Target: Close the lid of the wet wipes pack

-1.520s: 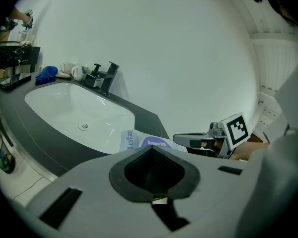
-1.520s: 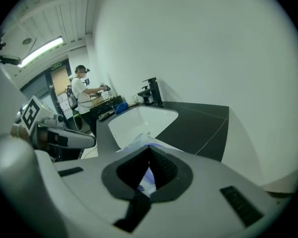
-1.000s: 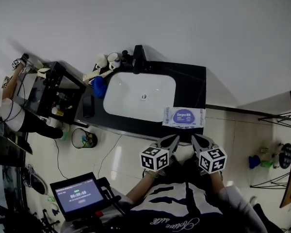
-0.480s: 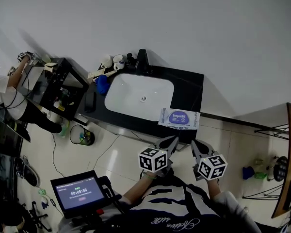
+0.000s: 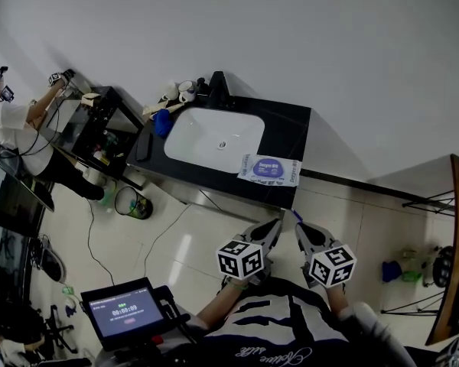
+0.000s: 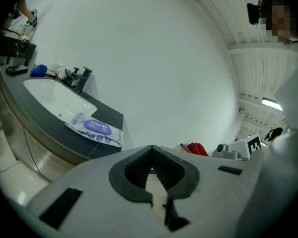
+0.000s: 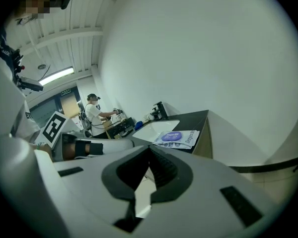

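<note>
The wet wipes pack [image 5: 269,169] is white with a purple oval lid. It lies flat on the black counter [image 5: 291,132], near the front right corner, right of the white sink [image 5: 214,138]. The lid looks flat; I cannot tell if it is fully down. My left gripper [image 5: 274,225] and right gripper [image 5: 300,228] hang side by side over the floor, in front of the counter and well short of the pack. Both are shut with nothing held. The pack [image 6: 95,130] sits far left of the left gripper [image 6: 152,148]. In the right gripper view the pack [image 7: 177,137] lies beyond the right gripper [image 7: 149,148].
A black faucet [image 5: 216,89], cups [image 5: 180,92] and a blue cloth [image 5: 162,122] crowd the counter's back left. A waste bin [image 5: 130,202] and cable lie on the tiled floor. Another person [image 5: 15,128] works at a black cart [image 5: 99,125]. A timer tablet [image 5: 127,310] is near me.
The counter and pack have drifted up and left in the head view, and both grippers sit lower and farther from the pack. They stay shut.
</note>
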### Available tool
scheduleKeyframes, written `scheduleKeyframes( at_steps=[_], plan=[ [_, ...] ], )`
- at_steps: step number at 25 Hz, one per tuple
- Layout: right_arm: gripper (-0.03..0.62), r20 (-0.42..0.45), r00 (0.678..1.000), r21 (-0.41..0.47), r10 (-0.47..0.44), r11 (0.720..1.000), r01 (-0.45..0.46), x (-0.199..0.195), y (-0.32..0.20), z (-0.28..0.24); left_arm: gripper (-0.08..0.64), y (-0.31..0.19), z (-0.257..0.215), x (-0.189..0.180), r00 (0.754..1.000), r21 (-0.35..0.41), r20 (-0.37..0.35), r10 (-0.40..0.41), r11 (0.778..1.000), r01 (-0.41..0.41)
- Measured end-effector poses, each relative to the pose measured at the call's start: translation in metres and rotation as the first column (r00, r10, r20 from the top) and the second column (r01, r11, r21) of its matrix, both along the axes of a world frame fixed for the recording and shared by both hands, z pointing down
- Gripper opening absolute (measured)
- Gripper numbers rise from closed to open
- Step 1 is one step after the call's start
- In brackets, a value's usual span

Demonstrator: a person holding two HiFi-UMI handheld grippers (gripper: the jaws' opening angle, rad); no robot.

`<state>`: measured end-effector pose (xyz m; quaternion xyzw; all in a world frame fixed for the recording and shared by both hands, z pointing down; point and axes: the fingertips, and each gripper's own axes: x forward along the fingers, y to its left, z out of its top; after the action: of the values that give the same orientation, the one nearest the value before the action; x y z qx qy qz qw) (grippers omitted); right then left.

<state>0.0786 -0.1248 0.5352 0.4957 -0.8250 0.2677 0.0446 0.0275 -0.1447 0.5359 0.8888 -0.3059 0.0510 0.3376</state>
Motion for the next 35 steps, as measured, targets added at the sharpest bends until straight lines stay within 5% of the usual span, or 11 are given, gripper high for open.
scheduleKeyframes(
  at_steps=[10, 26, 35],
  plan=[
    [-0.002, -0.001, 0.995, 0.056, -0.096, 0.994, 0.096, 0.003, 0.098, -0.011, 0.000, 0.119, 0.003, 0.003, 0.995, -0.004, 0.039, -0.095, 0.995, 0.095],
    [-0.002, 0.019, 0.989, 0.094, -0.146, 0.985, 0.143, -0.035, 0.139, -0.024, 0.000, 0.155, -0.015, -0.023, 0.990, 0.078, 0.057, -0.125, 0.990, 0.121],
    [-0.002, 0.003, 0.984, 0.084, -0.179, 0.981, 0.178, -0.083, 0.174, -0.027, 0.001, 0.187, -0.024, -0.072, 0.984, 0.094, 0.049, -0.169, 0.982, 0.164]
  ],
)
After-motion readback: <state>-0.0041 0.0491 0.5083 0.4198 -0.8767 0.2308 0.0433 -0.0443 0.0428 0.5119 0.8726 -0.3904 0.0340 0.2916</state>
